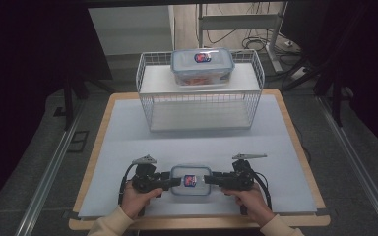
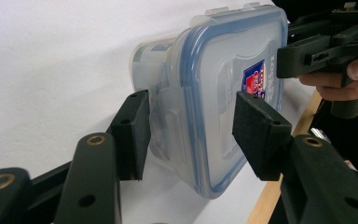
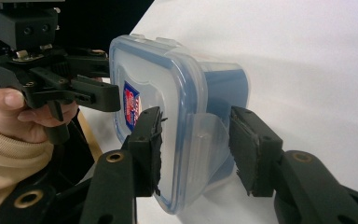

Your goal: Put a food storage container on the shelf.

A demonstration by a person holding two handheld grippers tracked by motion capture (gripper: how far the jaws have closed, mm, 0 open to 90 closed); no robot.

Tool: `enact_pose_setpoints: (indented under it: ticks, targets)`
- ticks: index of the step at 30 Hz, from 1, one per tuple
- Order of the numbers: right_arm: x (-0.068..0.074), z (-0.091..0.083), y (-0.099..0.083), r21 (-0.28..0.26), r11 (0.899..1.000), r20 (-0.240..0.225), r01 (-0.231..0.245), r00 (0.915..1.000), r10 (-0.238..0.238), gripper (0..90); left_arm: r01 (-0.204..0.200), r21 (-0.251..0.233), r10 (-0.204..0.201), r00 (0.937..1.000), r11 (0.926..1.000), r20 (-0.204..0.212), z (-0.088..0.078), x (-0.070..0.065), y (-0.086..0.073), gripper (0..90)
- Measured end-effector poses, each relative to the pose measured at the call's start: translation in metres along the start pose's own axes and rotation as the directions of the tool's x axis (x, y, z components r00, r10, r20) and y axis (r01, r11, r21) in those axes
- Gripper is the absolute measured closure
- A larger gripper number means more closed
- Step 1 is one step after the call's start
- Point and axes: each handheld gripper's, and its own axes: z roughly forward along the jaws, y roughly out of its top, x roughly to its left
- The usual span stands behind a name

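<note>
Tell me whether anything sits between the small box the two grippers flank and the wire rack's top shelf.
Nothing visible does. The small clear blue-rimmed lidded box sits near the front edge; bare pale table cover stretches to the white wire rack. A larger clear lidded box already occupies the shelf's middle.

**Table, mat and what rests on them**

A wooden table [image 1: 103, 129] carries a pale blue-grey mat [image 1: 128, 147] covering nearly its whole top, bare wood showing along the edges. At the far middle stands a white wire rack [image 1: 150, 93], with a lidded plastic container [image 1: 203, 65] on its upper shelf. Near the front edge, centred, a smaller lidded container [image 1: 191, 179] sits on the mat.
</note>
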Motion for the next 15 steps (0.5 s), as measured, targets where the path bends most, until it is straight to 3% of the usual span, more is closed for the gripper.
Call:
enact_pose_setpoints:
  ticks: [15]
  targets:
    - [0.001, -0.006, 0.007, -0.033, 0.999, 0.008, 0.039, 0.9992, -0.039, 54.6, -0.021, -0.028, 0.021, 0.9998, 0.9994, 0.002, -0.002, -0.004, 0.011, 48.7]
